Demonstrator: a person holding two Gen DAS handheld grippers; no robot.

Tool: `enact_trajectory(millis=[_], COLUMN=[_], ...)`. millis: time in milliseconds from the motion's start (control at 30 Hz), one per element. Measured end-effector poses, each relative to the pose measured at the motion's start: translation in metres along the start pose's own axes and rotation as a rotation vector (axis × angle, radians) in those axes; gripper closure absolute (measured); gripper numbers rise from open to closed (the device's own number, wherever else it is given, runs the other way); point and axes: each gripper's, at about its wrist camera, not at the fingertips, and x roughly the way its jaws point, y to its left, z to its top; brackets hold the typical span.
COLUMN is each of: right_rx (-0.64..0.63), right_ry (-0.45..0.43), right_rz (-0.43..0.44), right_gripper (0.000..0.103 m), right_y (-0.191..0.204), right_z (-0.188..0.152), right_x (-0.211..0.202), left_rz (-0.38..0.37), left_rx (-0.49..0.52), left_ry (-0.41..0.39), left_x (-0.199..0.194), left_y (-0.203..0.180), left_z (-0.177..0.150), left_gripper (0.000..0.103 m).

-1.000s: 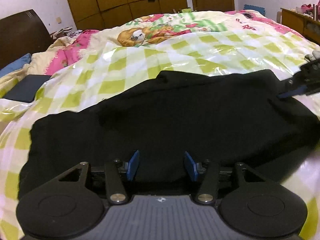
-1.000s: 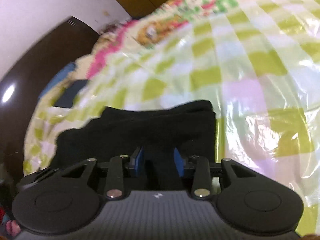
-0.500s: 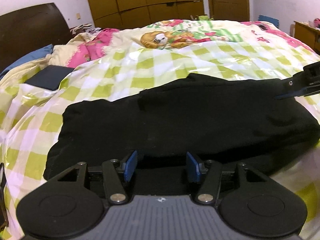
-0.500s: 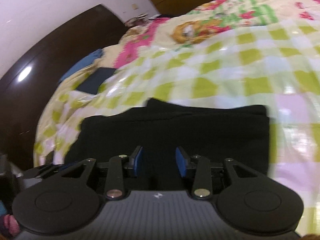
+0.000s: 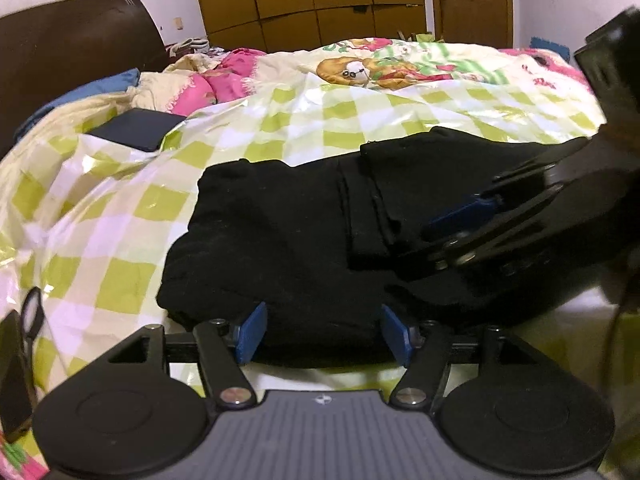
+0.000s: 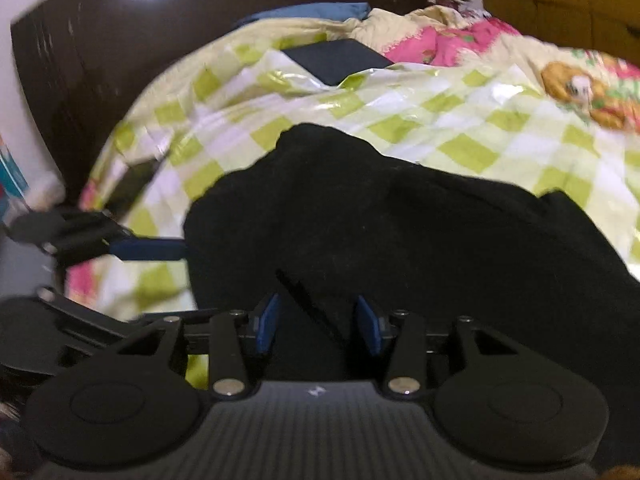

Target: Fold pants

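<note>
Two claws bracketed one garment, and that bracket governed the coming move. Largest in both views was the bed (image 5: pixel 280 120), spread with a glossy green-and-white checked cover (image 5: pixel 120 216) and, farther back, a cartoon-print quilt (image 5: pixel 400 68); a dark headboard (image 5: pixel 72 40) closed its far left side, and a flat dark blue slab (image 5: pixel 138 128), not identifiable more closely, lay near the pillows.

Next in size were the black pants (image 5: pixel 288 240), already doubled into a thick oblong bundle near the bed's front edge. Its long axis ran across the left wrist view, left to right, with a folded layer and seam edge showing on top toward the right.

Smaller still, the right claw (image 5: pixel 452 224) entered from the right of that view and lay over the bundle's right end, its blue pad touching or just above the cloth; contact could not be told. In its own view the right claw (image 6: pixel 316 322) had black fabric between its opening jaws, the pads apparently clear of it.

Smallest, the left claw (image 5: pixel 322 334) sat at the bundle's near long edge, jaws spreading, cloth between the blue pads but not pinched. Judged from this layout, the right claw was nearer the short end from which a further fold would start.
</note>
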Motion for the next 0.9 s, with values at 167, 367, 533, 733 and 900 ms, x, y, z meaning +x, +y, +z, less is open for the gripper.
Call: enact_trajectory(millis=[167, 367, 533, 733, 900], right_rx=[-0.038, -0.061, 0.024, 0.163, 0.115], right_ry=[-0.002, 0.030, 0.010, -0.017, -0.010], right_rz=[-0.084, -0.073, -0.158, -0.131, -0.174], right_gripper=[0.062, 0.047, 0.066, 0.091, 0.085], right_y=[0.005, 0.021, 0.006, -0.008, -0.002], right_z=[-0.002, -0.002, 0.001, 0.006, 0.000], right_x=[0.006, -0.002, 0.011, 0.003, 0.021], left_rz=[-0.024, -0.052, -0.061, -0.072, -0.076], left_rx=[0.034, 0.014, -0.003, -0.012, -0.019], left_ry=[-0.028, -0.038, -0.048, -0.056, -0.058], left_x=[0.004, 0.005, 0.004, 0.005, 0.005], left_y=[-0.003, 0.004, 0.006, 0.008, 0.009], left_z=[-0.002, -0.008, -0.009, -0.009, -0.011], left_gripper=[0.027, 0.026, 0.026, 0.026, 0.026])
